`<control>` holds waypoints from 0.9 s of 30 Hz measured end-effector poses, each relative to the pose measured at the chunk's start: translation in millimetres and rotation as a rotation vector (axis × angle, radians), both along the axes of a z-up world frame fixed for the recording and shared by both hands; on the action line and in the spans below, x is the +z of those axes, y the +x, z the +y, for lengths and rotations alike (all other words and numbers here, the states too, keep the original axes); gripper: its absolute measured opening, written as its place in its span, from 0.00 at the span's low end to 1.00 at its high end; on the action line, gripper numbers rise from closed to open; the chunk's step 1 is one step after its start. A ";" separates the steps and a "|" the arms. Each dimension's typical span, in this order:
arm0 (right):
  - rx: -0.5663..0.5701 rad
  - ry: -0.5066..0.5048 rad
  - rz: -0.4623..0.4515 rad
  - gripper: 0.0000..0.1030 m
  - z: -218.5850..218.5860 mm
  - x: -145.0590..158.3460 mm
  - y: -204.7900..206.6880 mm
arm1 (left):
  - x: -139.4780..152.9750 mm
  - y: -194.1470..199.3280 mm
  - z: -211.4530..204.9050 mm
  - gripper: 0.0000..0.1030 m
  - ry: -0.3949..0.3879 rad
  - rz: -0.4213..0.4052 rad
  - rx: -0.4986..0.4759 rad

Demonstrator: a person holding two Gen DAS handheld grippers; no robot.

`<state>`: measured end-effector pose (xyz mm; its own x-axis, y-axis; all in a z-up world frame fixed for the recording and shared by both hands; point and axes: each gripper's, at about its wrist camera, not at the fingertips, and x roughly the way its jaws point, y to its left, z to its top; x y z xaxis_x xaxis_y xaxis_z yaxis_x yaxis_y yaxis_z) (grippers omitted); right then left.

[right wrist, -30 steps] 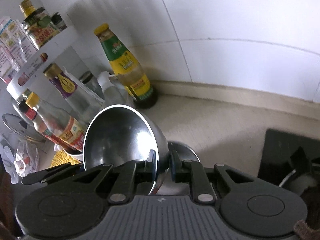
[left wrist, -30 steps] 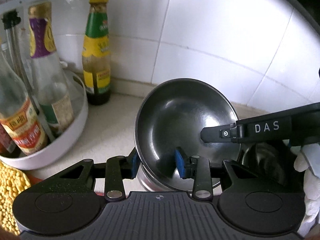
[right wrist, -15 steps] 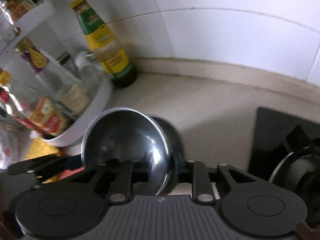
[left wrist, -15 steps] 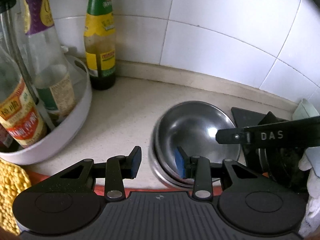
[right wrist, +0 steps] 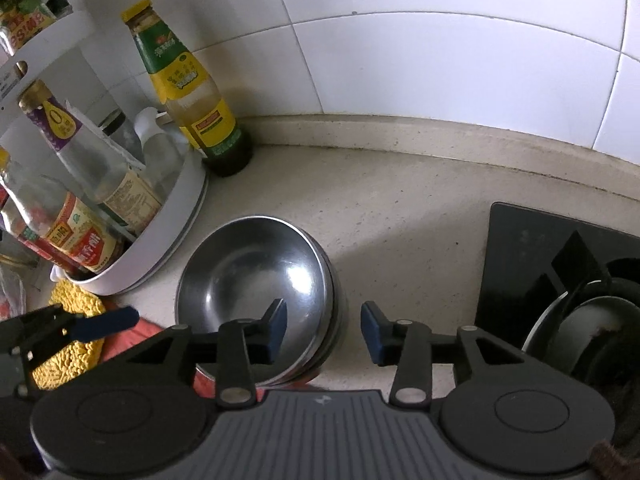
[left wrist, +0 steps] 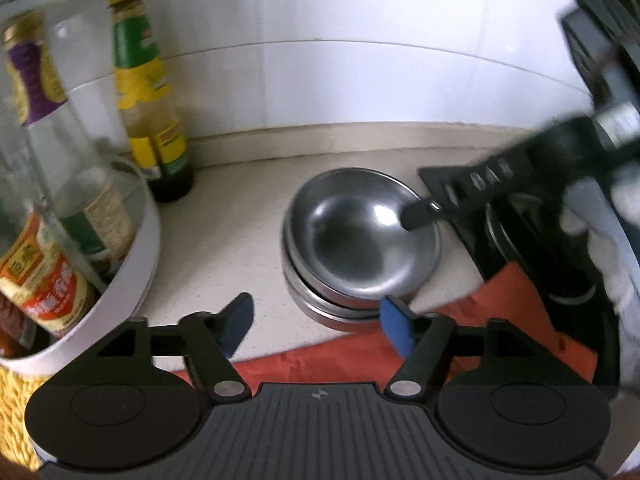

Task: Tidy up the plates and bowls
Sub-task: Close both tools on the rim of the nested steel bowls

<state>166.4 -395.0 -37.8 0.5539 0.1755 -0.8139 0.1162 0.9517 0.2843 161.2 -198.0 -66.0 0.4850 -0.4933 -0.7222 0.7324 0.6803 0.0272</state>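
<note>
A stack of steel bowls (left wrist: 360, 236) sits on the beige counter, with the top bowl nested in the ones below. It also shows in the right wrist view (right wrist: 260, 292). My left gripper (left wrist: 316, 326) is open and empty, just in front of the stack. My right gripper (right wrist: 324, 330) is open and empty, with its left finger over the stack's near rim. A blurred finger of the right gripper (left wrist: 424, 212) reaches over the bowl's right rim in the left wrist view.
A white round rack (right wrist: 160, 240) with sauce bottles stands left of the bowls. A green-and-yellow bottle (right wrist: 192, 92) stands by the tiled wall. A black stove (right wrist: 560, 272) with a pan is on the right. A red cloth (left wrist: 460, 340) and a yellow mat (right wrist: 72, 336) lie in front.
Both grippers held the tilted bowl, lowered it onto the stack, then opened and let go. Both have drawn back a little from the stack.
</note>
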 end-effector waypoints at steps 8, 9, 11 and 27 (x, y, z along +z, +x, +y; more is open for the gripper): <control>-0.014 0.039 -0.012 0.51 -0.6 -2.1 3.8 | -12.1 -2.2 -5.1 0.82 0.069 -0.046 -0.127; -0.013 0.041 -0.009 0.53 -0.4 -3.1 5.1 | -15.4 1.8 -5.7 0.82 0.075 -0.040 -0.135; -0.018 0.042 -0.003 0.55 0.9 -5.6 7.3 | -20.1 6.3 -7.2 0.82 0.091 -0.035 -0.149; -0.062 0.110 0.067 0.60 -11.4 -32.0 25.2 | -51.8 41.2 -24.8 0.82 0.178 -0.031 -0.391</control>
<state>191.6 -406.5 -69.7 0.5112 0.2331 -0.8273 0.1965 0.9054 0.3765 202.4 -222.8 -117.7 0.3090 -0.5130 -0.8009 0.9313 0.3340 0.1454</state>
